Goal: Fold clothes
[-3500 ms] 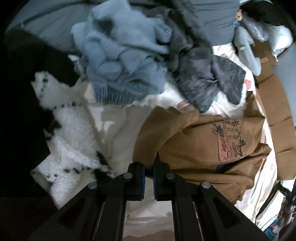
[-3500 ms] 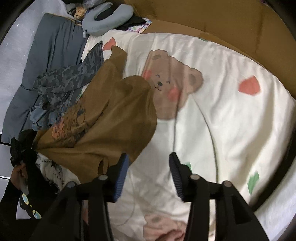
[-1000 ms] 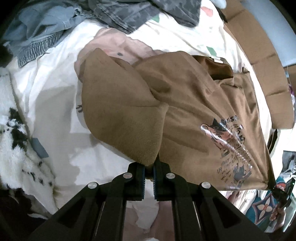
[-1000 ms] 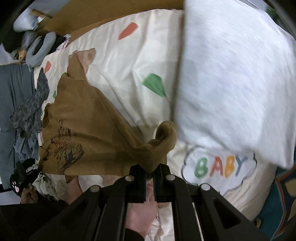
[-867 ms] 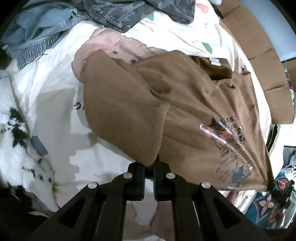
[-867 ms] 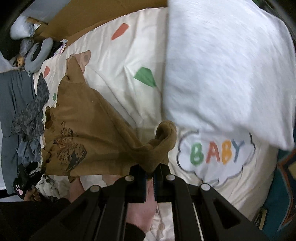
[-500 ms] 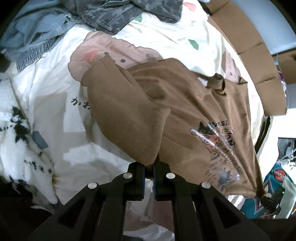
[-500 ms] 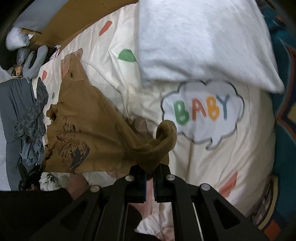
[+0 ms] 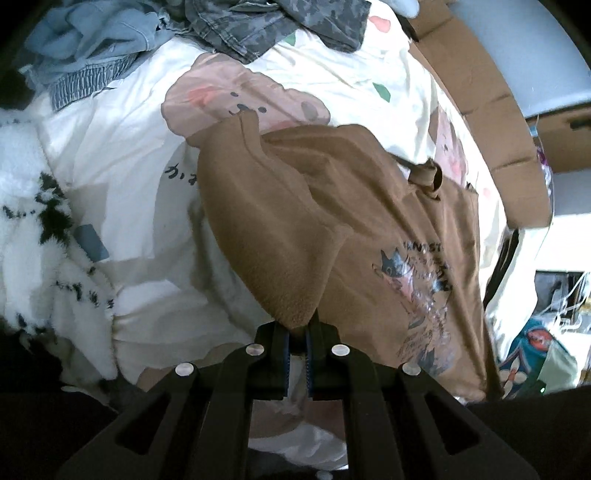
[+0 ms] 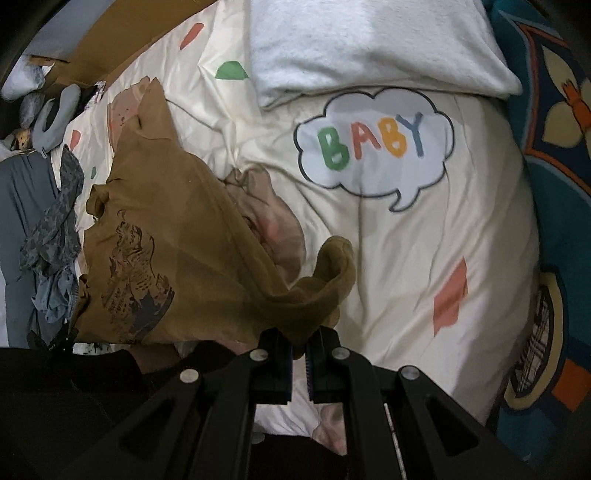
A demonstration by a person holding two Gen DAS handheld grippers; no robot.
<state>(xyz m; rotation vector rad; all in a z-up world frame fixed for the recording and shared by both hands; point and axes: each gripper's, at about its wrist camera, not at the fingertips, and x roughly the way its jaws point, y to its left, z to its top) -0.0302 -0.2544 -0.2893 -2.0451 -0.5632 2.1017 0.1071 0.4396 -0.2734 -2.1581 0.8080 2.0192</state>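
A brown sweatshirt [image 9: 332, 221] with a cat print on its front hangs stretched above the cream bed cover [image 9: 122, 147]. My left gripper [image 9: 297, 334] is shut on one fleecy corner of it, the cloth bunched between the blue pads. In the right wrist view the same brown sweatshirt [image 10: 166, 236] spreads to the left, and my right gripper [image 10: 299, 349] is shut on its other corner, where a cuff curls up beside the jaws. The far edge of the garment drags on the cover.
A pile of blue and camouflage clothes [image 9: 221, 26] lies at the far end of the bed. A white and black fluffy garment [image 9: 37, 221] sits at the left. A white pillow [image 10: 369, 40] and cardboard [image 9: 480, 85] border the cover. A patterned rug [image 10: 554, 184] lies at the right.
The right gripper has swung sideways along the bed with its corner, so the pillow slid up and away and the BABY print came into full view. The sweatshirt is pulled wider between both grippers.
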